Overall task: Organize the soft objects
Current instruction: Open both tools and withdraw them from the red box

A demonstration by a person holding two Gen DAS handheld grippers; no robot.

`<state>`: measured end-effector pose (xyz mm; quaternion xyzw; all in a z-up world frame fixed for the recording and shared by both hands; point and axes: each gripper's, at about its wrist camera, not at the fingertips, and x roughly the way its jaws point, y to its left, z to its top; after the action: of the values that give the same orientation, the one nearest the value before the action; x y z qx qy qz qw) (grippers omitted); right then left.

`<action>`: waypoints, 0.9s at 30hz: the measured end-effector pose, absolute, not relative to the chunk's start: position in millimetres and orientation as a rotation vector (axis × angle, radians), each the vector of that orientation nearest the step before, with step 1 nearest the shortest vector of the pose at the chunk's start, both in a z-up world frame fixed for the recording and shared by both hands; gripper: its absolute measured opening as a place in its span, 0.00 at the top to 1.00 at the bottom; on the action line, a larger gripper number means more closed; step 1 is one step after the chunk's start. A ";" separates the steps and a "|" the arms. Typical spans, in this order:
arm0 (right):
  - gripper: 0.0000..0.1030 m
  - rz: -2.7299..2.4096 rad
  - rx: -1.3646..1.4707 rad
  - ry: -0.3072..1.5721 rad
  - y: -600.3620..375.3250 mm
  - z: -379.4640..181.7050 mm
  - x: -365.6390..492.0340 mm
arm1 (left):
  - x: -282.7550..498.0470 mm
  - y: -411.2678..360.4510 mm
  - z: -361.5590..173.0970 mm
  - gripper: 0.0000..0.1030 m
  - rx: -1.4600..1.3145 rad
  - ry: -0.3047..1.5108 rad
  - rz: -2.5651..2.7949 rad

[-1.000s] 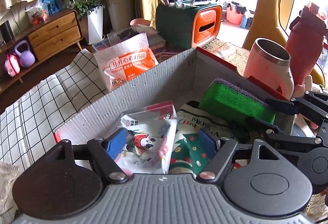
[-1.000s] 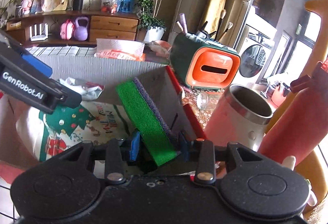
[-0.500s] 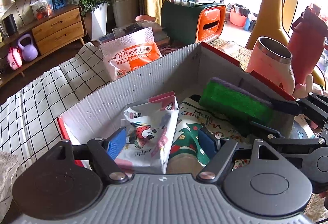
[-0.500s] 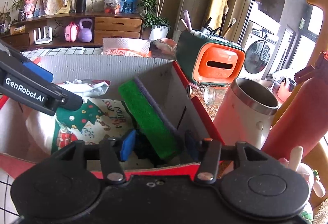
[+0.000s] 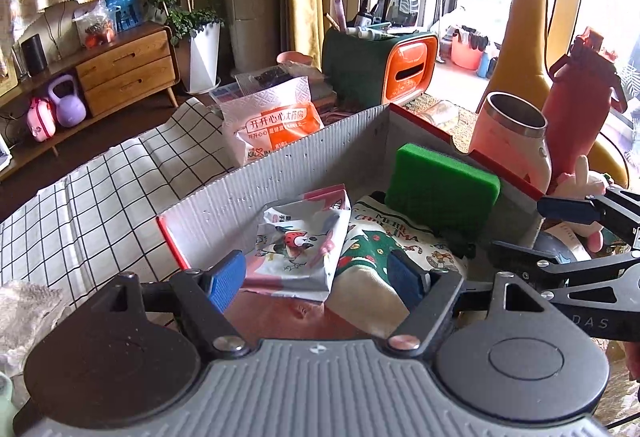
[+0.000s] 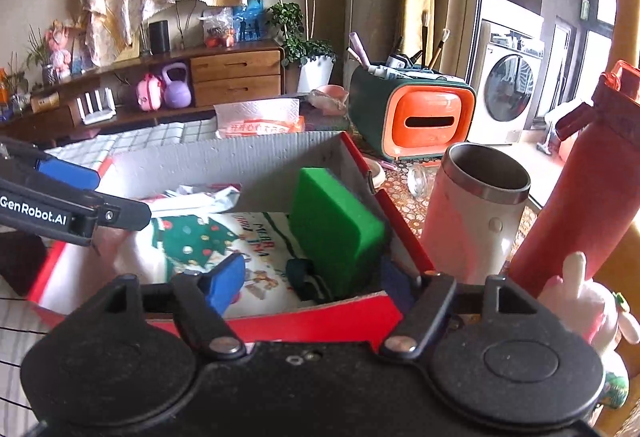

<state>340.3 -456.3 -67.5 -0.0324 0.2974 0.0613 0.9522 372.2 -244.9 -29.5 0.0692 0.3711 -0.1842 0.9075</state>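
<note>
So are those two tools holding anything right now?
No. The right tool has just opened and let go of the green sponge, which leans inside the box. The left tool is open and empty.

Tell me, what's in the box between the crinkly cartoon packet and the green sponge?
The Christmas-tree cloth lies between the packet and the sponge, in the left wrist view.
</note>
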 end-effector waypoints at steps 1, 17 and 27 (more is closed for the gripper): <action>0.25 0.130 -0.055 0.603 -456.1 -65.1 337.3 | 368.7 -242.7 -26.9 0.25 0.139 0.761 -0.381; 0.13 0.210 0.009 0.570 -433.4 -33.7 287.0 | 304.4 -198.6 5.6 0.25 0.095 0.696 -0.363; 0.01 0.297 0.004 0.546 -397.7 -22.0 255.9 | 257.1 -157.7 15.0 0.25 0.071 0.680 -0.348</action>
<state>255.9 -397.7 -22.0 0.0018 0.2685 0.1463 0.9521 257.1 -157.7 15.0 0.0344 0.3316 -0.1695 0.9274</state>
